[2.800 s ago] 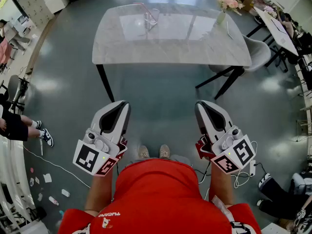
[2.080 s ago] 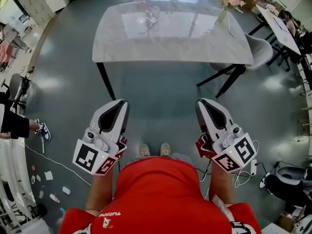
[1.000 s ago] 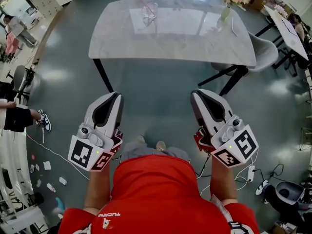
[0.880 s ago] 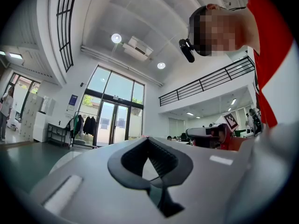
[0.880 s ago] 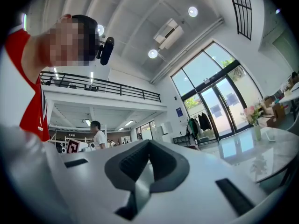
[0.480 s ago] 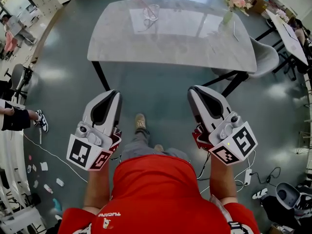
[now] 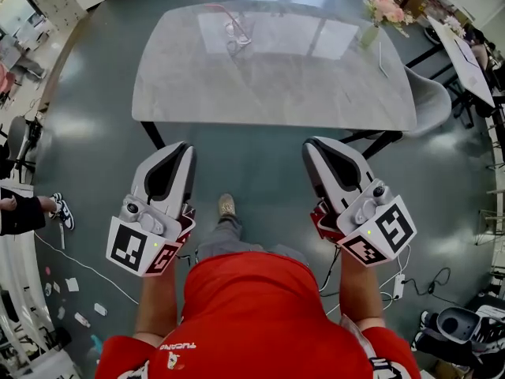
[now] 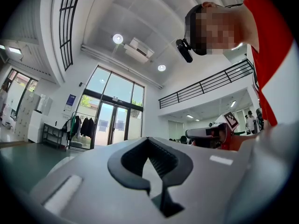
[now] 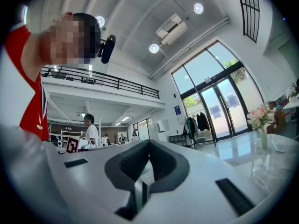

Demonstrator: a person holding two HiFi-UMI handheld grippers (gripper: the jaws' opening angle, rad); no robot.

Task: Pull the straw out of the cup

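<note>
A clear glass cup (image 7: 238,30) with a pink straw (image 7: 225,10) leaning out of it stands on the far left part of the grey marble table (image 7: 276,85). Both grippers are held level in front of the person, short of the table's near edge and far from the cup. My left gripper (image 7: 181,149) has its jaws together with nothing between them, as the left gripper view (image 8: 148,140) also shows. My right gripper (image 7: 315,144) is likewise shut and empty (image 9: 149,143). Neither gripper view shows the cup.
A vase of pink flowers (image 7: 377,13) stands on the table's far right, also seen in the right gripper view (image 9: 259,119). A grey chair (image 7: 430,97) sits at the table's right end. Other tables, cables and people stand around the room's edges.
The person has stepped toward the table, which now lies closer below the head view. Both grippers were carried forward with the body, still shut and empty.
</note>
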